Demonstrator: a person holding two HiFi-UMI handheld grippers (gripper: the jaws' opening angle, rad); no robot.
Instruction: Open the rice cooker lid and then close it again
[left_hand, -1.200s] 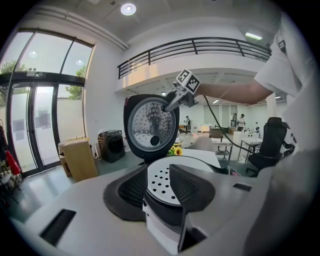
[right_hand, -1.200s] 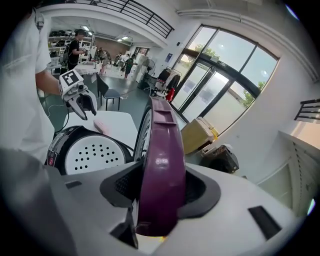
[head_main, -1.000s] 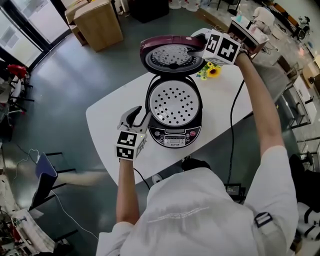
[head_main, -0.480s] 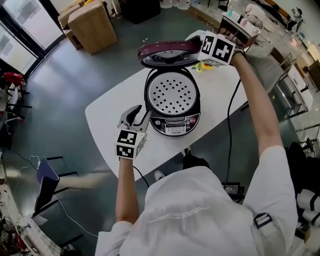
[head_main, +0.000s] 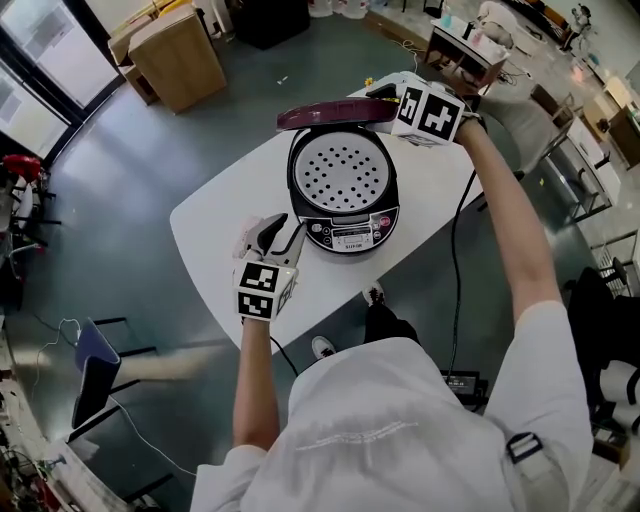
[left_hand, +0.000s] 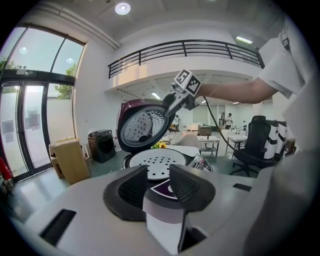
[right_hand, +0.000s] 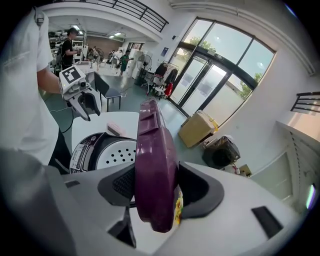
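Head view: rice cooker sits mid-table, panel facing the person. Lid is hinged at the far side and hangs part-way down, tilted over the perforated inner tray, not latched. R tool comes in from the right onto the lid's free rim. That's the edge farthest from the hinge, so prob. the easiest spot to swing it. L tool sits low, just beside the cooker's front-left. Can't tell if it touches; prob. parked there to steady the body.

Left gripper view: jaws apart, nothing betw. them, aimed at the cooker's front. Lid's underside shows, raised at an angle, w/ R tool on its upper edge.

Right gripper view: lid rim runs edge-on betw. the jaws. They've just been opening. A gap shows on one side, w/ yellow flowers visible through it, so the rim looks loosely bracketed, not pinched. Judgement: closing half is under way; lid needs a final push down to latch.
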